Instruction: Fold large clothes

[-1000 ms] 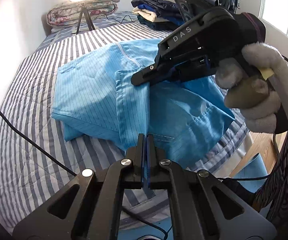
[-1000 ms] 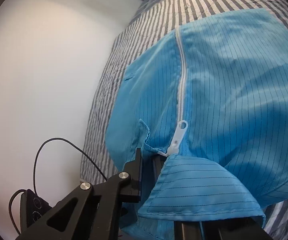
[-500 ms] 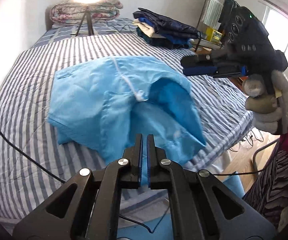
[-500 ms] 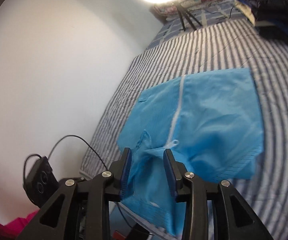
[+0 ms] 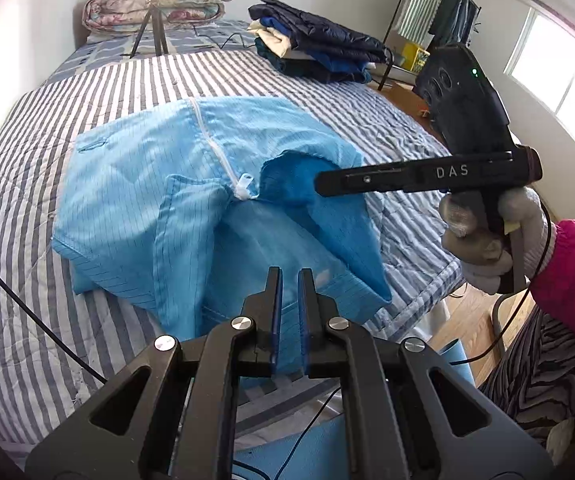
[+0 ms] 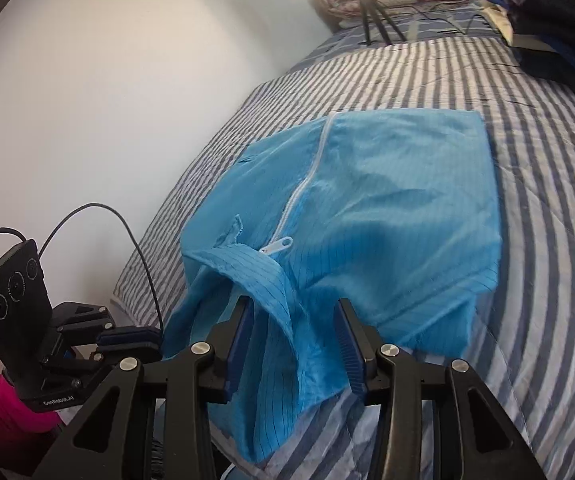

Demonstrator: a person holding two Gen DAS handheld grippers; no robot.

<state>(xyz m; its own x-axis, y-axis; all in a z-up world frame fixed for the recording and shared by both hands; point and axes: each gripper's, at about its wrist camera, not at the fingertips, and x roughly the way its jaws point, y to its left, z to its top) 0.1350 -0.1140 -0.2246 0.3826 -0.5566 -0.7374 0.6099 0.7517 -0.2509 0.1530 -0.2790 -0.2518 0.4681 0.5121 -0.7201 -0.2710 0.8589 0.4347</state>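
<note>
- Garment (image 5: 135,200): a large light-blue zip-front piece lies partly folded on the striped bed (image 5: 19,184), its zipper (image 6: 307,184) running up the middle and the pull (image 5: 243,184) sitting where the collar opens. The near part spills over the bed edge toward the person.
- Left tool (image 5: 288,320): its fingers stand almost together with only a narrow slit between them. Blue cloth shows in and behind that slit, but I cannot tell whether the pads pinch it or merely sit in front of it.
- Right tool (image 6: 293,344): its jaws are opening, well apart, with a loose fold of the blue fabric hanging between them and touching neither pad firmly, as far as the right wrist view shows. I judge it has let the cloth go.
- Step in hand, as I read it: one fold is laid and the hanging near portion must be gathered for the next fold.
- To do it well, take the loose near edge at two points on either side of the zipper, so the fold line crosses it squarely.
- Grasp only the top layer of the collar flap; the crumpled cloth by the pull could drag the layer beneath.
- Lift enough to clear the bed edge, then carry the cloth over the flat far panel (image 6: 407,168) and lay it down smoothly.
- Mind the black cable (image 5: 27,312) lying across the bed beside the garment; a trailing hem could snag it.
</note>
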